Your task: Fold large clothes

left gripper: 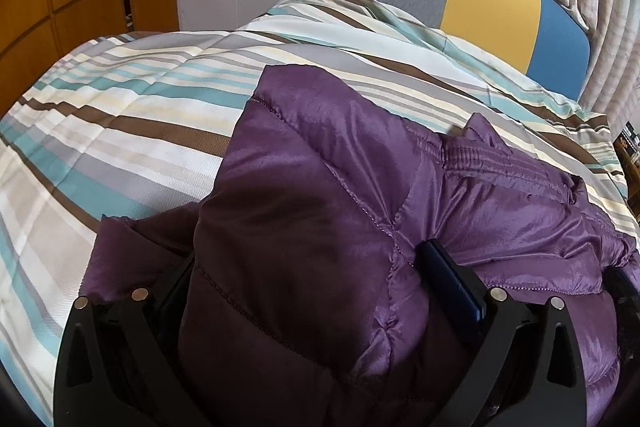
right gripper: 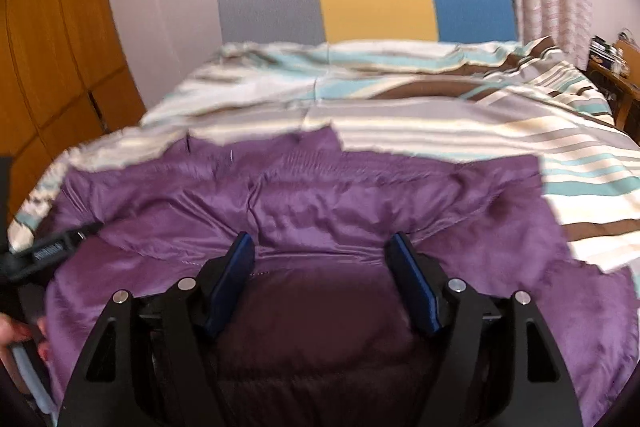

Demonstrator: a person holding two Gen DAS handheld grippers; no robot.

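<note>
One purple quilted puffer jacket (left gripper: 320, 195) is lying on one striped duvet (left gripper: 120, 115), below one headboard (left gripper: 492, 3) made of three panels: grey, yellow and blue. I am pinching a thick bunched fold of the jacket with my left gripper (left gripper: 304, 267), whose two fingers are standing on either side of the padding. My right gripper (right gripper: 320, 247) is hovering with its two blue-padded fingers (right gripper: 234, 279) spread apart over the jacket (right gripper: 320, 195), gripping nothing.
</note>
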